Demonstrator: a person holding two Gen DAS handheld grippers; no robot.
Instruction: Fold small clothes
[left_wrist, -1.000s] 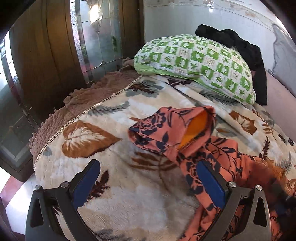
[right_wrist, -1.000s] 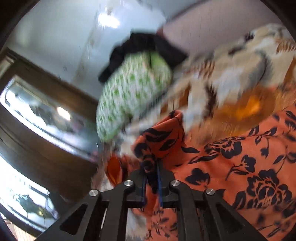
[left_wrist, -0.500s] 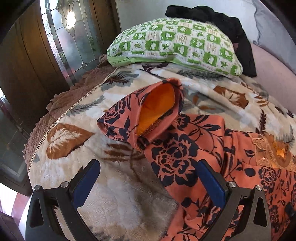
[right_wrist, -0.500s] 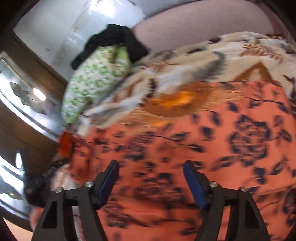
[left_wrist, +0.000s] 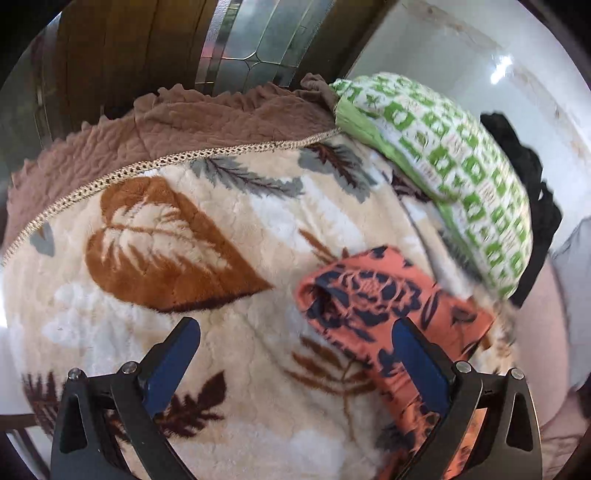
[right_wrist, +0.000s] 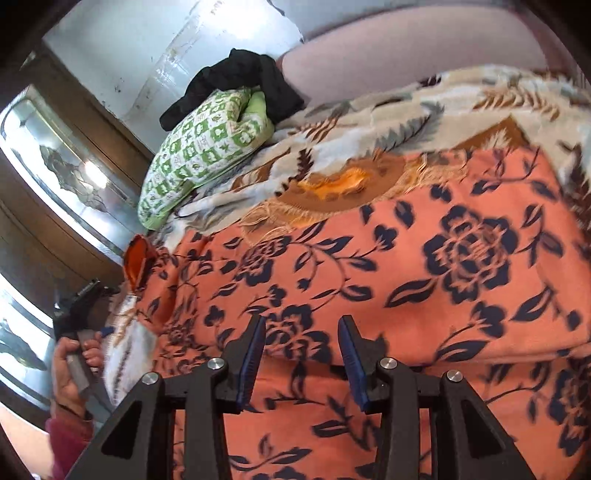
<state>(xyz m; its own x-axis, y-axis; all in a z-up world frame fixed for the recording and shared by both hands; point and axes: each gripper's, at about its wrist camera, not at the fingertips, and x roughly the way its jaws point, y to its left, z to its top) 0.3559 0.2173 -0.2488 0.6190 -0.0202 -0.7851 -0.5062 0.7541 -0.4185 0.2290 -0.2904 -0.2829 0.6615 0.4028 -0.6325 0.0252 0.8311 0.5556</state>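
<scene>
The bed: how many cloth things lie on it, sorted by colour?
Orange floral garment: 1
Green checked pillow: 1
Black clothing: 1
Cream leaf-print blanket: 1
Brown quilted cover: 1
Total: 5

Orange floral-print fabric garment (right_wrist: 388, 280) lies flat on leaf-patterned plush blanket (left_wrist: 229, 280). Green-and-white checked pillow (left_wrist: 458, 173) sits beyond it on the blanket, black cloth bundle (right_wrist: 236, 81) behind the pillow against the wall.
</scene>
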